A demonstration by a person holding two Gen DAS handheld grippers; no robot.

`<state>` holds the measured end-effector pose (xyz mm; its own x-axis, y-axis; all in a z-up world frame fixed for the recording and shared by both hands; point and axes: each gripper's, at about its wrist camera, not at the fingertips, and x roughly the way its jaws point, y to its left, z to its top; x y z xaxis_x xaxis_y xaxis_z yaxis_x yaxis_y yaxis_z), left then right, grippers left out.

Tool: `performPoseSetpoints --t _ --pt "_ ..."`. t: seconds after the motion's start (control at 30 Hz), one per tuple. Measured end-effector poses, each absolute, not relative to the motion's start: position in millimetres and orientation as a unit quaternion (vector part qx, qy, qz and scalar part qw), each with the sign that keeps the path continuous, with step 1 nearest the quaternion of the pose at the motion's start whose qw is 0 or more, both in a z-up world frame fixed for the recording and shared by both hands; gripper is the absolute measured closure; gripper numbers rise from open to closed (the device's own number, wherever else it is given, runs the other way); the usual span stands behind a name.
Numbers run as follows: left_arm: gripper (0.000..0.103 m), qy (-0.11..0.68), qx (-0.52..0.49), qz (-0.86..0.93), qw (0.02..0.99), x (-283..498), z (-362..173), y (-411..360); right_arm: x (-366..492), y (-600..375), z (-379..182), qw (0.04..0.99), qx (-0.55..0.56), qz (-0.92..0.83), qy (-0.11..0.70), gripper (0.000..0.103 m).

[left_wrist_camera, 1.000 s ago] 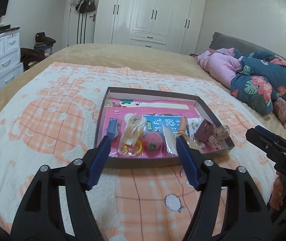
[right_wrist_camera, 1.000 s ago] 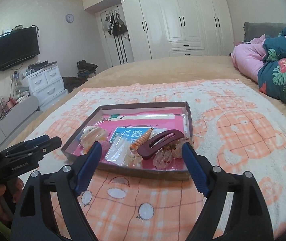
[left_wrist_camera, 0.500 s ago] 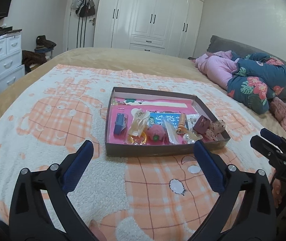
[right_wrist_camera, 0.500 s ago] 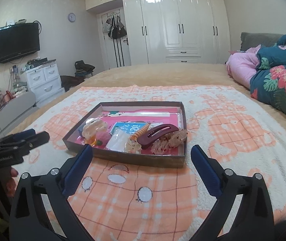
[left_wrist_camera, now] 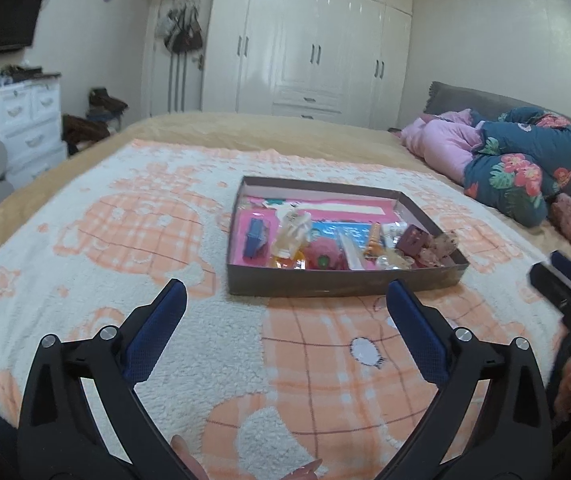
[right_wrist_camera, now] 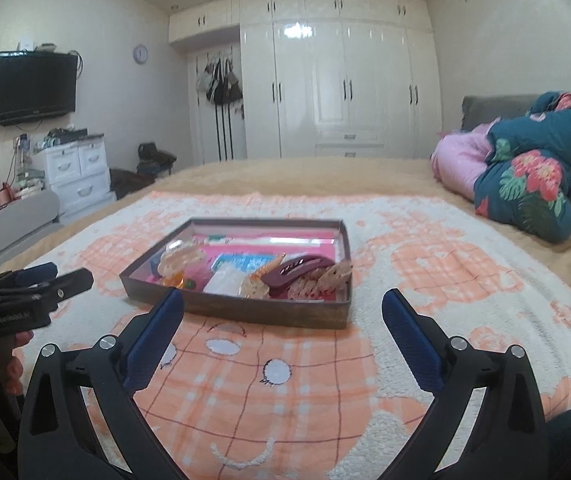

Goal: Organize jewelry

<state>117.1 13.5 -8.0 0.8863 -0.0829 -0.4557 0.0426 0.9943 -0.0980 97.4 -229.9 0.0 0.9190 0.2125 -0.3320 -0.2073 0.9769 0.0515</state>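
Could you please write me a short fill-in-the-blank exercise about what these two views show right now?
1. The shallow box of hair accessories rests on a blanket spread over a ____.
2. The left gripper and the right gripper both stand ____, with nothing between their fingers.
3. The long hair clip lying in the box is dark ____.

Missing words: bed; open; red

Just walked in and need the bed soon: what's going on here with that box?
A person holds a pair of tongs in each hand over the blanket. A shallow box of hair clips and trinkets sits on it, including a maroon hair clip and a blue clip. Both the left tongs and the right tongs are wide open, short of the box and holding nothing. Nothing has been taken out yet.
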Motion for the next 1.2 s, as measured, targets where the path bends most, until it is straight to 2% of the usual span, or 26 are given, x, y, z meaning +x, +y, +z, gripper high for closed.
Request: performPoseSetpoints --t 0.2,0.5,1.2 --pt "0.011 0.226 -0.046 -0.034 0.972 111 -17 10 86 -236 -1 0.986 0.016 0.096 0.137 0.006" --pt "0.011 0.233 -0.048 -0.028 0.971 114 -23 10 94 -234 -10 0.982 0.017 0.096 0.162 0.006" --pt "0.011 0.234 -0.046 -0.024 0.971 114 -23 10 93 -228 -13 0.981 0.012 0.099 0.165 0.006"
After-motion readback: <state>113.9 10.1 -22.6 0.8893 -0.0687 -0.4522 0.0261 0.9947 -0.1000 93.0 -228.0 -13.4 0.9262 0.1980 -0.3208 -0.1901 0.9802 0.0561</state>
